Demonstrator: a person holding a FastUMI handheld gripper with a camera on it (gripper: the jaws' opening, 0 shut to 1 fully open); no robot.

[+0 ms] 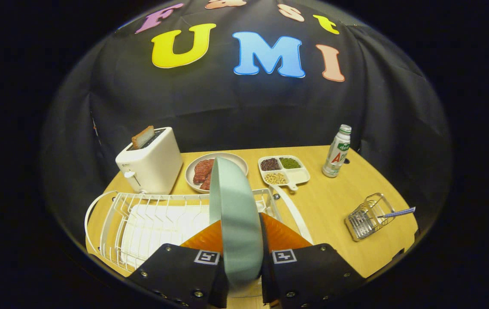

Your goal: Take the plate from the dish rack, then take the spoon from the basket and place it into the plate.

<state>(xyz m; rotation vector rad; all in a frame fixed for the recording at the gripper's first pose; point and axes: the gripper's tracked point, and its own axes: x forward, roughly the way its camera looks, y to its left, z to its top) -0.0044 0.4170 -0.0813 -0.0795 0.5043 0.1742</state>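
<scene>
Fingers: the gripper [241, 251] has its two fingers closed on the plate, one on each face, holding it on edge.
Plate: a pale green round plate [235, 214], upright and seen edge-on, standing between the fingers and rising above the near end of the dish rack.
Dish rack: a white wire dish rack [150, 214] with a white tray beneath it, just ahead of the fingers and to their left, on the bench; its slots hold nothing else that can be seen.
Bench: a light wooden bench [326, 206] carrying everything.
Basket: a small silver wire basket [366, 216], well off to the right of the fingers, near the bench edge.
Spoon: a spoon with a blue-and-white checked handle [399, 212], lying in the basket with the handle sticking out to the right.
Beyond the rack: a white toaster [152, 165] with a slice of toast [142, 137] in its slot; a pale round dish of red meat slices [223, 163], partly hidden behind the plate; a white divided tray with beans and grains [285, 171].
Far right: a small white bottle with a green cap [337, 152], upright, beyond the basket.
</scene>
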